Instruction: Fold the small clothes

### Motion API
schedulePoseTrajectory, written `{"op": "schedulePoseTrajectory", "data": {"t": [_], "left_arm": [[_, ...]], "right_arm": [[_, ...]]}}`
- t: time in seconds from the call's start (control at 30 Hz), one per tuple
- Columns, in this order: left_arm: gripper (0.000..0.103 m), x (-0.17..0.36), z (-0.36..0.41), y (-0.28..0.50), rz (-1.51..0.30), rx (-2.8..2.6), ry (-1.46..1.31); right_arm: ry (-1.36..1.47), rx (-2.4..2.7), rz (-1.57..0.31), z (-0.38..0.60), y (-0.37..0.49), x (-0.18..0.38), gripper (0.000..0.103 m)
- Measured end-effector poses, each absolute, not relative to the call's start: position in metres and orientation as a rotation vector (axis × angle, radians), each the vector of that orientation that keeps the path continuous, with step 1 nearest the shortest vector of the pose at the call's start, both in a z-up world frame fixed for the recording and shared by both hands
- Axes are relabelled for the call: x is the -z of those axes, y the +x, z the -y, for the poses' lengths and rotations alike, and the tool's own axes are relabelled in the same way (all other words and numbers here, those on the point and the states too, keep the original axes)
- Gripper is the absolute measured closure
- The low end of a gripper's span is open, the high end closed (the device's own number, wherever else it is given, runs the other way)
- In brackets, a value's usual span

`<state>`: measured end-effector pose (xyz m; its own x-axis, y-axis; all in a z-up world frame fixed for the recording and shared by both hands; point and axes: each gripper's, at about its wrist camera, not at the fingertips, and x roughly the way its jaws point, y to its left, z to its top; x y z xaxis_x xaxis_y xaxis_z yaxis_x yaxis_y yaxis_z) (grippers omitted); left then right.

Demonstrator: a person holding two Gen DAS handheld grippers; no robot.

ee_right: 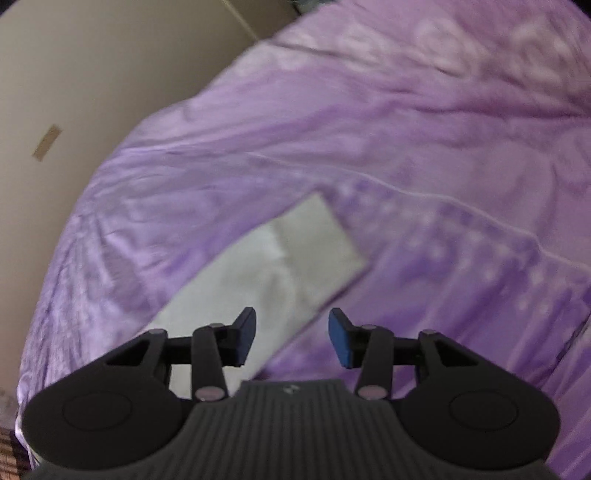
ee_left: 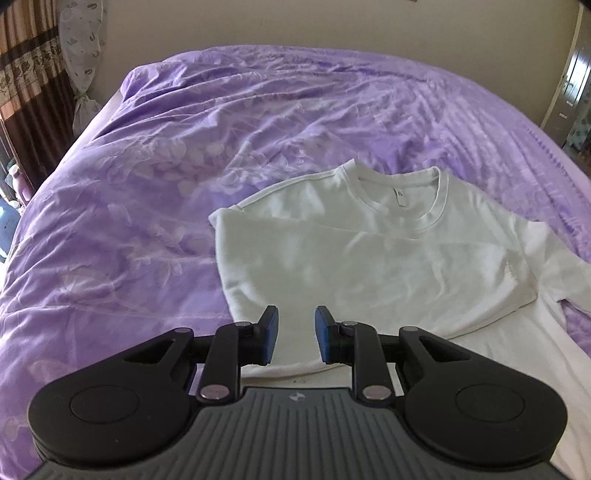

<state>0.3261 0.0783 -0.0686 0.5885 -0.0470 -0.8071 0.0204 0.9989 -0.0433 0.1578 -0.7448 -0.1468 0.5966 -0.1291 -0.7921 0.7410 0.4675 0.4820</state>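
Note:
A white long-sleeved shirt [ee_left: 369,258] lies flat on the purple bedspread [ee_left: 166,166], collar toward the far side, its left sleeve folded across the body. My left gripper [ee_left: 295,334] is open and empty, hovering over the shirt's near left hem. In the right wrist view the shirt's right sleeve [ee_right: 277,269] stretches out over the bedspread [ee_right: 406,147], cuff farthest from me. My right gripper [ee_right: 291,338] is open and empty just above the sleeve's near part. That view is blurred.
A beige wall [ee_left: 295,26] stands behind the bed. Brown patterned curtains [ee_left: 26,74] hang at the left, a door [ee_left: 572,85] at the right. The bed's edge and the wall [ee_right: 74,92] show at the left in the right wrist view.

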Motion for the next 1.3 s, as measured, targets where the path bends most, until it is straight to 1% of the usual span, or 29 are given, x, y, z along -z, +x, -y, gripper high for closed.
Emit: {"op": "schedulePoseTrajectory", "data": {"t": [0.1,0.13,0.2,0.3,0.33,0.37,0.5,0.63,0.77,0.87,0.97,1.03,1.1,1.17,1.3], "left_arm": [[0.076,0.073,-0.068,0.335,-0.952,0.03,-0.016],[0.076,0.075,-0.064,0.338,-0.959,0.03,-0.011],[0.075,0.08,-0.058,0.342,-0.97,0.03,-0.001],[0.076,0.085,-0.05,0.346,-0.984,0.039,0.016],[0.076,0.086,-0.049,0.346,-0.985,0.042,0.021],[0.076,0.086,-0.048,0.346,-0.985,0.046,0.024],[0.076,0.08,-0.051,0.345,-0.961,0.05,0.012],[0.076,0.069,-0.061,0.337,-0.897,0.037,-0.064],[0.082,0.06,-0.07,0.326,-0.852,0.039,-0.115],[0.083,0.053,-0.077,0.32,-0.837,0.043,-0.13],[0.083,0.046,-0.09,0.315,-0.83,0.097,-0.204],[0.083,0.043,-0.097,0.312,-0.824,0.125,-0.251],[0.083,0.043,-0.104,0.309,-0.822,0.151,-0.289],[0.083,0.047,-0.112,0.309,-0.827,0.168,-0.332],[0.083,0.062,-0.122,0.308,-0.854,0.183,-0.37]], "right_arm": [[0.988,0.647,-0.743,0.761,0.161,0.166,0.062],[1.01,0.657,-0.739,0.764,0.162,0.172,0.064],[1.045,0.674,-0.733,0.773,0.165,0.184,0.07],[1.042,0.688,-0.715,0.782,0.172,0.19,0.087],[1.038,0.686,-0.706,0.783,0.174,0.189,0.098],[1.026,0.679,-0.692,0.782,0.176,0.185,0.1],[0.853,0.609,-0.653,0.756,0.193,0.14,0.101],[0.705,0.464,-0.594,0.703,0.223,0.072,0.101],[0.587,0.286,-0.54,0.623,0.255,0.006,0.101],[0.527,0.14,-0.5,0.55,0.28,-0.036,0.101],[0.494,0.006,-0.476,0.478,0.3,-0.062,0.101],[0.445,-0.076,-0.48,0.425,0.315,-0.069,0.101],[0.398,-0.155,-0.495,0.372,0.33,-0.062,0.101],[0.396,-0.223,-0.537,0.328,0.342,-0.042,0.101],[0.358,-0.315,-0.685,0.239,0.366,0.03,0.101]]}}
